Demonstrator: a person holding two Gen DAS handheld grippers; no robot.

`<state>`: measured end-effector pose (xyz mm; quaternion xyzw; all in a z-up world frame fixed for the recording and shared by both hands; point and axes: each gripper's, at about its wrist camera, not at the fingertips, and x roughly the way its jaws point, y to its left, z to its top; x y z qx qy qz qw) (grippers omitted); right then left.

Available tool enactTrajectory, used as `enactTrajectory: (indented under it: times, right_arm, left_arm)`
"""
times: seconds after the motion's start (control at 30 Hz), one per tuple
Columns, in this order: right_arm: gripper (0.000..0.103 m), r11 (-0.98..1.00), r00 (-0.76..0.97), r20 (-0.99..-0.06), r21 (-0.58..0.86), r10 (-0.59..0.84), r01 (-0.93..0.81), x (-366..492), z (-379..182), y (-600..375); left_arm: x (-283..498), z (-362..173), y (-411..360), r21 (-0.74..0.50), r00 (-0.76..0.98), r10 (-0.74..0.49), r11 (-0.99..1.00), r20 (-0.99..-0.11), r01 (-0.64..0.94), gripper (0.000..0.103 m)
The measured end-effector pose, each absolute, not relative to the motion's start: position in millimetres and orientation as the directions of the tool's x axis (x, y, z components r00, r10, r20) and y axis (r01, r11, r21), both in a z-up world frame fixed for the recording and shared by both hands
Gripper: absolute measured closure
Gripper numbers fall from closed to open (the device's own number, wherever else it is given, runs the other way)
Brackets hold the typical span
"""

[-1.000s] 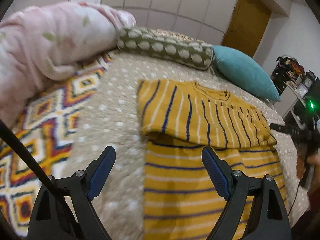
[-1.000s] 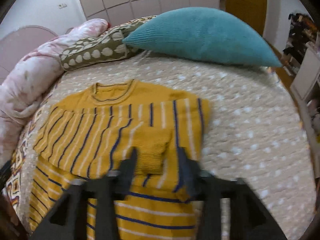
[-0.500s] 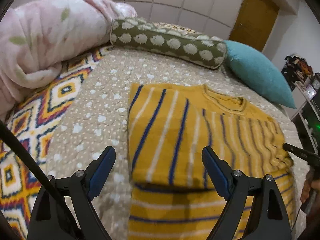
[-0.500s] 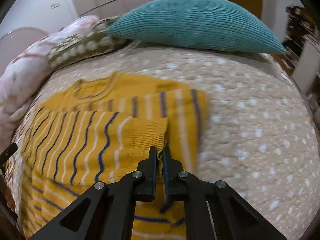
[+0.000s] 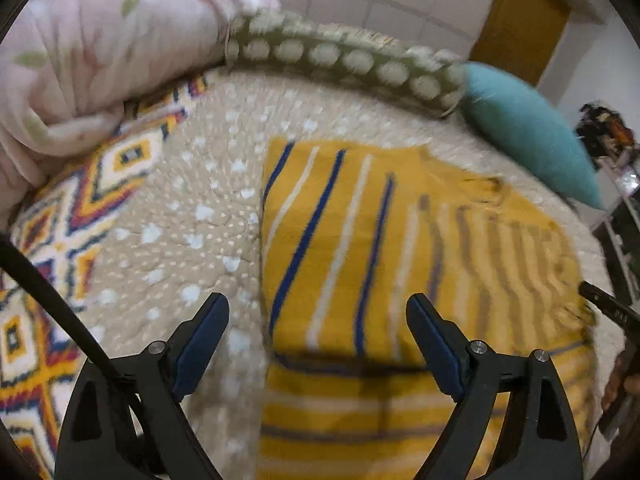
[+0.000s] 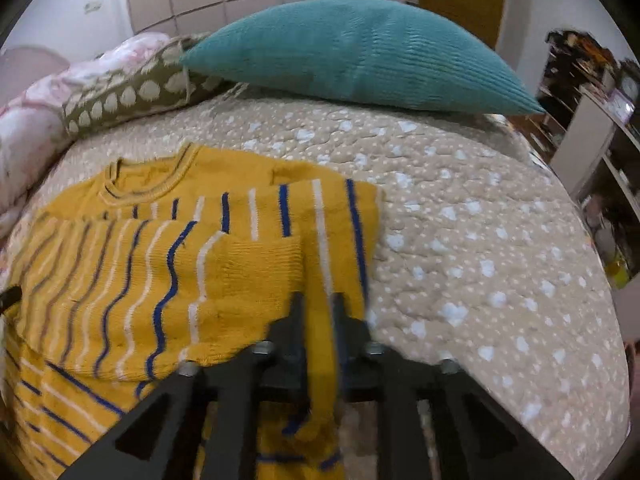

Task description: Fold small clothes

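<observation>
A small yellow sweater with blue and white stripes (image 5: 360, 248) lies flat on the beige dotted bedspread (image 5: 192, 216), both sleeves folded across its chest. My left gripper (image 5: 318, 312) is open and empty, low over the folded left sleeve's lower edge. In the right wrist view the sweater (image 6: 160, 272) fills the lower left. My right gripper (image 6: 318, 308) is nearly closed, with a strip of the sweater's right side edge between its fingers; the view is blurred there. The right gripper's tip shows at the left wrist view's right edge (image 5: 600, 304).
A pink floral duvet (image 5: 100, 60), an olive spotted bolster (image 5: 344, 60) and a teal cushion (image 6: 360, 56) line the head of the bed. A patterned blanket (image 5: 60, 248) lies left. Shelves (image 6: 600, 128) stand to the right of the bed.
My left gripper has moved forward and lower over the folded left sleeve, still open. My right gripper closed on the sweater's right side and now has a strip of it between its fingers.
</observation>
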<state>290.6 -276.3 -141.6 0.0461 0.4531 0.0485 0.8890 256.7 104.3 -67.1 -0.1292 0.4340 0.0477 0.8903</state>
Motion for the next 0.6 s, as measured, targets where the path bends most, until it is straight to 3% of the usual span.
enactTrajectory:
  times: [0.03, 0.17, 0.37, 0.47, 0.6]
  right_arm:
    - [0.047, 0.984, 0.597, -0.785, 0.171, 0.164, -0.045, 281, -133, -283]
    - [0.039, 0.976, 0.655, -0.727, 0.198, 0.206, -0.088, 236, -105, -304]
    - [0.039, 0.926, 0.556, -0.747, 0.354, 0.365, -0.133, 151, -117, -342]
    - [0.046, 0.915, 0.533, -0.752, 0.383, 0.388, -0.126, 111, -136, -349]
    - [0.047, 0.899, 0.521, -0.746, 0.426, 0.414, -0.104, 68, -157, -351]
  left_arm:
    - [241, -56, 104, -0.187, 0.646, -0.034, 0.968, -0.763, -0.169, 0.014]
    - [177, -29, 107, -0.240, 0.709, -0.120, 0.968, -0.695, -0.072, 0.014]
    - [95, -40, 118, -0.326, 0.680, -0.145, 0.934, -0.719, -0.145, 0.014]
    - [73, -54, 114, -0.330, 0.661, -0.143, 0.929, -0.737, -0.166, 0.014]
    - [57, -67, 95, -0.322, 0.634, -0.167, 0.937, -0.755, -0.137, 0.025]
